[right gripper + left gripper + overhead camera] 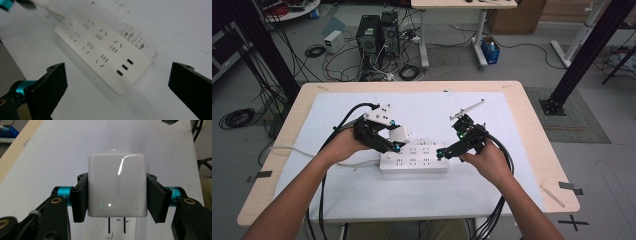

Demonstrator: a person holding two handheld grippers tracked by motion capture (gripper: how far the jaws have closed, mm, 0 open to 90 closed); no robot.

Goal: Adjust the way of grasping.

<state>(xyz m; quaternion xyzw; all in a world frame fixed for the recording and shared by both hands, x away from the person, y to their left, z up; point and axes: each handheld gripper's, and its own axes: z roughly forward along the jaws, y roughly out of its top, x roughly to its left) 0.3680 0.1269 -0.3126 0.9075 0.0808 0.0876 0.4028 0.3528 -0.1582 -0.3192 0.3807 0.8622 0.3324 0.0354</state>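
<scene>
Charger clamped in the left gripper [117,195] above the strip [414,163]; right gripper [117,82] spread wide beside it.

The left gripper's pads press both sides of the white charger [117,187], its two prongs pointing down at the left end of the white power strip. The right gripper's jaws stand wide apart with nothing between them, just near the strip's right end, not touching it. The strip lies mid-table on a white mat [492,190] covering a wooden table [532,115]. Beyond the far edge, computer towers [377,35] and tangled cables [337,62] sit on a grey floor, with a second desk [462,5] behind.
</scene>
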